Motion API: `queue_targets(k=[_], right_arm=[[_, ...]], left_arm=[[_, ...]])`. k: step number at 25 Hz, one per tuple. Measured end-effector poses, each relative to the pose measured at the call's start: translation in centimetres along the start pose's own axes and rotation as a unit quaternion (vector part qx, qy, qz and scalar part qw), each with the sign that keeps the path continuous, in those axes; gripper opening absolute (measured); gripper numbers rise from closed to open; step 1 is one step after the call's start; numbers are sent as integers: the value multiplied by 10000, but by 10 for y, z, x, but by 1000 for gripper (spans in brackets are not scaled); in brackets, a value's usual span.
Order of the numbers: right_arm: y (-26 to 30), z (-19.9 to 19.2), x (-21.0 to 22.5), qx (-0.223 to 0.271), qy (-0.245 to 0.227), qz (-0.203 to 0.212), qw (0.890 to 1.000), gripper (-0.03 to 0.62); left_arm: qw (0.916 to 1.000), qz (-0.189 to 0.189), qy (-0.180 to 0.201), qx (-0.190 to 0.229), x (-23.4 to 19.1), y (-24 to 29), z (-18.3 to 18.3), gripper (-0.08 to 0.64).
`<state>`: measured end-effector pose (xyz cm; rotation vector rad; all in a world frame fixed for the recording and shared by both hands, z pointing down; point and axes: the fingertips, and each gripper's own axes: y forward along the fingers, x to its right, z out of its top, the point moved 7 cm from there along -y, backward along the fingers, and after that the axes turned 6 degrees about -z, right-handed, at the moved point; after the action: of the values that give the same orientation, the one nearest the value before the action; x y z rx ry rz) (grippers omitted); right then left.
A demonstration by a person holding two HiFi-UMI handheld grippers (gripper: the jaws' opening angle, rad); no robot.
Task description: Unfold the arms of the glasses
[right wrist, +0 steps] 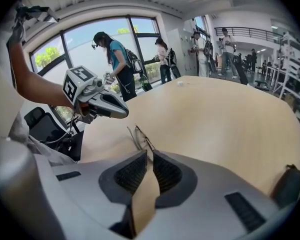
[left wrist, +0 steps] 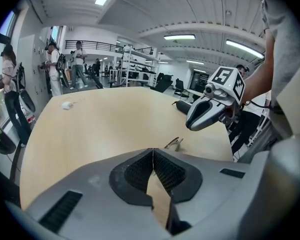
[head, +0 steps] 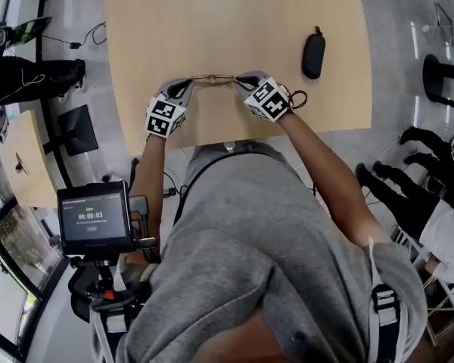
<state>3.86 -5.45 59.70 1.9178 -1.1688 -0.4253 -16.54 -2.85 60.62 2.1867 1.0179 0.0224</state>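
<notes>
Glasses [head: 213,79] lie between left gripper [head: 186,85] and right gripper [head: 240,81] (both closed).

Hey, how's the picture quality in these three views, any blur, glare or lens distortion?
Head view: evenly lit, sharp, the thin glasses readable on the table. Left gripper view: heavy fisheye bending with dark corners, ceiling lights glaring. Right gripper view: same fisheye, bright windows behind, the glasses slightly soft.

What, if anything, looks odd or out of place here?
Nothing stands out. The glasses lie on the table between the left gripper and right gripper; a dark case lies apart, nearer the right one. Nothing spilled.
</notes>
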Motion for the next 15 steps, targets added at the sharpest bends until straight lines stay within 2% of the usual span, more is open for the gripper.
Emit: queue_targets(k=[3,15], right_arm=[[1,-8,-1,-115,16,-7,9999,55],[10,-27,-15,-388,-17,171,9991,57]], left_arm=[[9999,-66,-70,-132,3,5,-10,6],[9984,-441,-197,-278,28,20,-24,6]])
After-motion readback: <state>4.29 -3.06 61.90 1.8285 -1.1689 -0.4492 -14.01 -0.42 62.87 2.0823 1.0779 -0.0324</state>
